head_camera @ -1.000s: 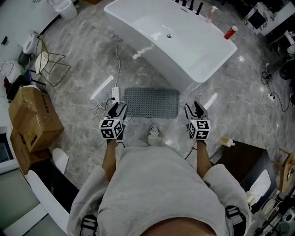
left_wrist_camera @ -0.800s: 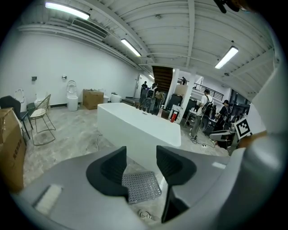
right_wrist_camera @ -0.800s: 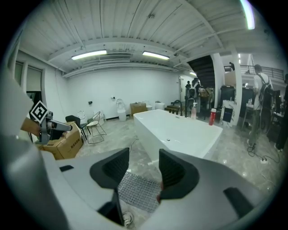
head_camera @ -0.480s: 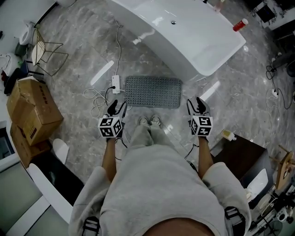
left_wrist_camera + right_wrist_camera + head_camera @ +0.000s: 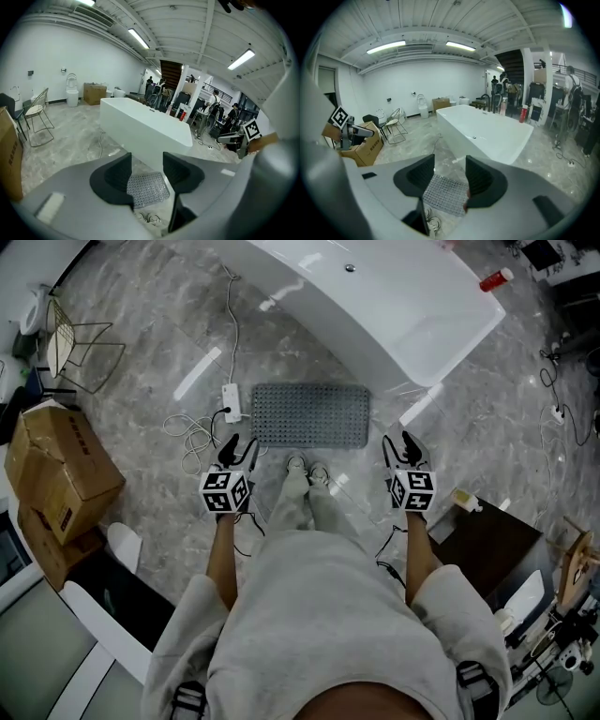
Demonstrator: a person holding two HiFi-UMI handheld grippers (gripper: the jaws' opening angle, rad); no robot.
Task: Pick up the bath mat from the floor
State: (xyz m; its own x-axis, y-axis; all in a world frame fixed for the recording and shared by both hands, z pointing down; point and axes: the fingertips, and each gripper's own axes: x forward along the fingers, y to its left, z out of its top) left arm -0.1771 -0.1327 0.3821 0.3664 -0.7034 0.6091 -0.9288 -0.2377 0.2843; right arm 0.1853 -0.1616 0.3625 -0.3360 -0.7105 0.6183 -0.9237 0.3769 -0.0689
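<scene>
Grey marble floor (image 5: pixel 141 409), bath mat (image 5: pixel 309 415) beside white tub (image 5: pixel 403 315), cardboard boxes (image 5: pixel 56 474) nearby

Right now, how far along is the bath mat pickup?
Done: the person stands at the near edge of the bath mat, which lies flat on the floor beside the bathtub. In hand: nothing. The left tool and right tool are open and empty, held over the mat's near corners without touching it. Left: lower both, grip the mat, lift it.
</scene>
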